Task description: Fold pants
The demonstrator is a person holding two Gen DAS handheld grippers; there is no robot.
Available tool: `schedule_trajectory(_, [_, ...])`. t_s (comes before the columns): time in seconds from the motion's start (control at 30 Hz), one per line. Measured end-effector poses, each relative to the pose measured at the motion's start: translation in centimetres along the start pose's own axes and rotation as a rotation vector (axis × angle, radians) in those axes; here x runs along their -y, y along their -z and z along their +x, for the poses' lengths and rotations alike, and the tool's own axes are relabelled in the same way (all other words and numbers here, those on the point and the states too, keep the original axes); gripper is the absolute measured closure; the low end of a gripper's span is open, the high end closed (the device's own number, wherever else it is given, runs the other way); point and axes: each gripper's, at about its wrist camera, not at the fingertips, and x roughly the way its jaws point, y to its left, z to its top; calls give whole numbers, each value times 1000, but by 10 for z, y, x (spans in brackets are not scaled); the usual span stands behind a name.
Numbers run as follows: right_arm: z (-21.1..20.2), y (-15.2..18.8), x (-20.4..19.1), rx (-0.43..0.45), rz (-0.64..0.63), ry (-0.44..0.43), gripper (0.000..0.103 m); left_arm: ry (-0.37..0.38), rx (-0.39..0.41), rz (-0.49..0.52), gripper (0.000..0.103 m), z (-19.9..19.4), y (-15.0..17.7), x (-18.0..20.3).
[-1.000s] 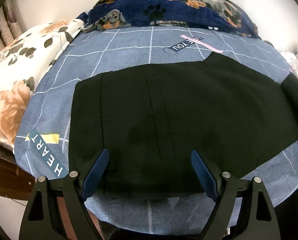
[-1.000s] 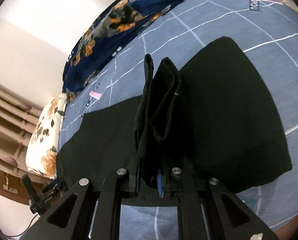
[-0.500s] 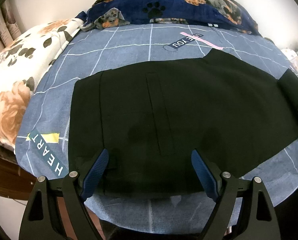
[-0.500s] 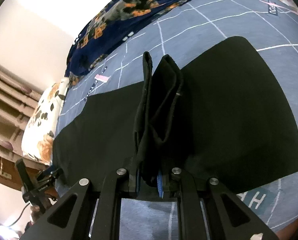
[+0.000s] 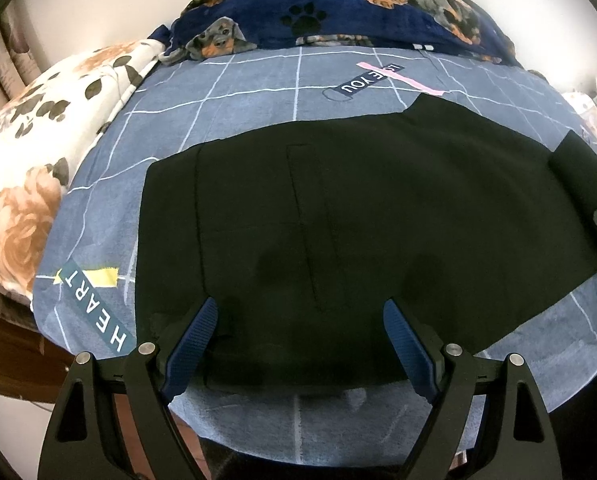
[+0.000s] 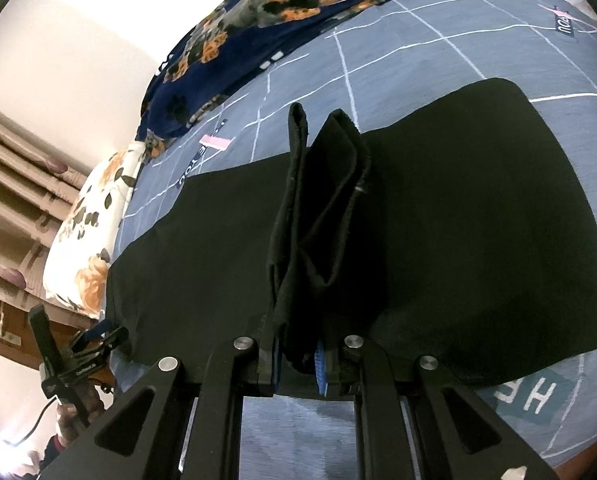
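Black pants (image 5: 338, 216) lie flat across the blue checked bed sheet (image 5: 258, 76), waistband end to the left. My left gripper (image 5: 298, 344) is open, its blue pads straddling the near edge of the pants at the waist end, holding nothing. My right gripper (image 6: 298, 360) is shut on a bunched fold of the pants' leg end (image 6: 318, 216), which stands lifted above the flat cloth (image 6: 478, 208). The left gripper also shows at the lower left of the right wrist view (image 6: 98, 340). The raised fold shows at the right edge of the left wrist view (image 5: 582, 176).
A dark blue dog-print blanket (image 5: 358, 12) lies along the far side of the bed. A floral pillow (image 5: 38, 152) sits at the left end. The wooden bed frame (image 5: 2, 344) shows below the pillow. A pale wall (image 6: 78, 40) stands behind.
The right gripper has carried the held leg end along with the view swinging right over the pants. The left gripper has stayed nearly still and open.
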Motion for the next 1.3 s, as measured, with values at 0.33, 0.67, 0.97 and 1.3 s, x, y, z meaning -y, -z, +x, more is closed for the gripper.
schedule_trajectory(0.33, [2, 1, -6, -2, -17, 2, 90, -2, -7, -3, 18, 0, -1, -2])
schedule_trajectory(0.67, [7, 4, -18, -9, -58, 14, 90, -1, -8, -4, 18, -1, -1, -2])
schedule_trajectory(0.97, [8, 5, -21, -9, -68, 13, 90, -2, -10, -2, 17, -1, -1, -1])
schedule_trajectory(1.3, [11, 7, -30, -13, -94, 12, 89, -2, -12, 0, 17, 0, -1, 1])
